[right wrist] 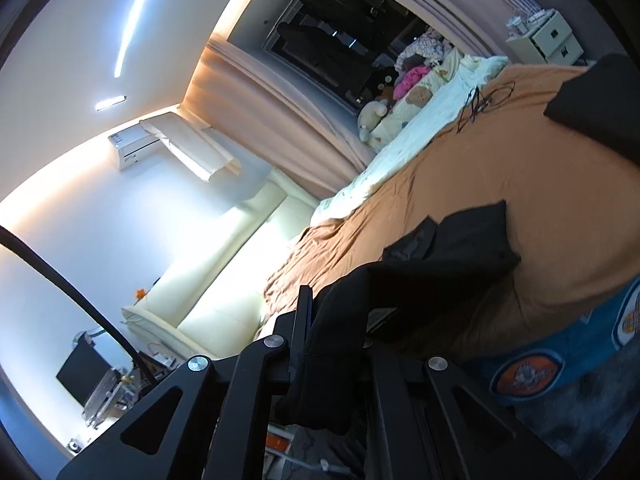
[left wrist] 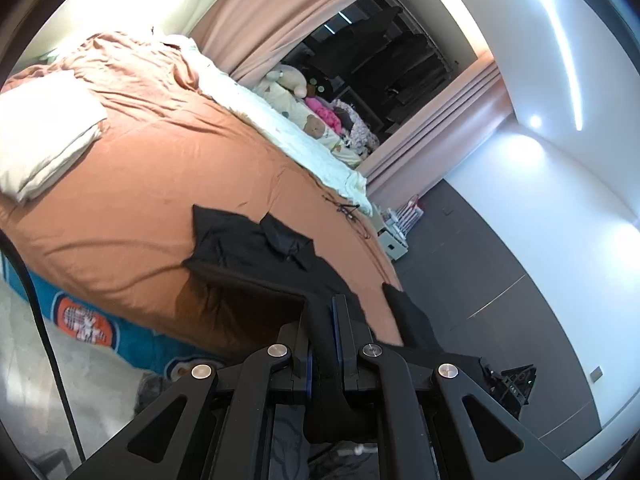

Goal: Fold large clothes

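Left gripper [left wrist: 324, 312] clamped on black garment [left wrist: 256, 248]; right gripper [right wrist: 332, 312] pinched shut on the same cloth, lifted over near edge of orange bed [left wrist: 140, 200].

Bright ceiling strip lights [left wrist: 560, 48] glare on white walls; fisheye edges curve, darken and blur slightly.

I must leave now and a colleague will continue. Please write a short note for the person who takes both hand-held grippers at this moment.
Left hand-held gripper: shut on the black garment.
Right hand-held gripper: shut on the same black garment.
Garment: near edge lifted by both, the rest lies rumpled on the orange bedsheet; a folded white cloth lies farther up the bed.
Done: both grips taken.
Left: spread it flat, then fold.
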The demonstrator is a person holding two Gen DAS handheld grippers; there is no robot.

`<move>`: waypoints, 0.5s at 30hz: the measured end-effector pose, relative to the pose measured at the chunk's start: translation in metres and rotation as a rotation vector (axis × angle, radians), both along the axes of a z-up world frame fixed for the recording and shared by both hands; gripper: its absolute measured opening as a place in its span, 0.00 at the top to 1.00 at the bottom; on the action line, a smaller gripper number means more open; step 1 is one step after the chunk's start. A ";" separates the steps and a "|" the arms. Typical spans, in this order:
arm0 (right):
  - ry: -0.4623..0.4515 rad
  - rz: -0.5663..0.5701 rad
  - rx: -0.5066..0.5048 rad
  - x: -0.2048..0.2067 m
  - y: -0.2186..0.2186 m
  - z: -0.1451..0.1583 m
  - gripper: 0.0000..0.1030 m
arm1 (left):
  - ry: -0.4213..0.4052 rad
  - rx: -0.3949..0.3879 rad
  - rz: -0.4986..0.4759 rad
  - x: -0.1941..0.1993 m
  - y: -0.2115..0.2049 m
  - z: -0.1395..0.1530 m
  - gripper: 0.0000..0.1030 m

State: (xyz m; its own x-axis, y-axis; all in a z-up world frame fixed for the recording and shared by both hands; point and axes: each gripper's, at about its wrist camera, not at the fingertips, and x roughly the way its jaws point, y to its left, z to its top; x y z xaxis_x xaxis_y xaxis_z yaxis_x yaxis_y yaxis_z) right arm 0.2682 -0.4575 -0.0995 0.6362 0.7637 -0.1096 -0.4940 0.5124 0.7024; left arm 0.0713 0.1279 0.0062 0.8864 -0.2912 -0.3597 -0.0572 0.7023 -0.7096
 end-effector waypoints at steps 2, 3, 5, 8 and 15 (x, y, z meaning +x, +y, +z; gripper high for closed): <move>-0.005 -0.011 -0.003 0.018 0.003 0.005 0.98 | -0.010 0.012 0.005 0.016 0.004 0.007 0.93; -0.010 -0.012 -0.004 0.027 0.005 0.007 0.98 | -0.015 0.018 0.007 0.024 0.007 0.010 0.93; -0.016 -0.018 -0.007 0.051 0.010 0.013 0.98 | -0.025 0.023 0.007 0.043 0.012 0.017 0.93; -0.016 -0.026 -0.005 0.087 0.018 0.021 0.98 | -0.027 0.030 0.014 0.080 0.024 0.027 0.92; -0.005 -0.048 -0.047 0.168 0.046 0.031 0.98 | 0.002 0.059 0.009 0.166 0.047 0.037 0.92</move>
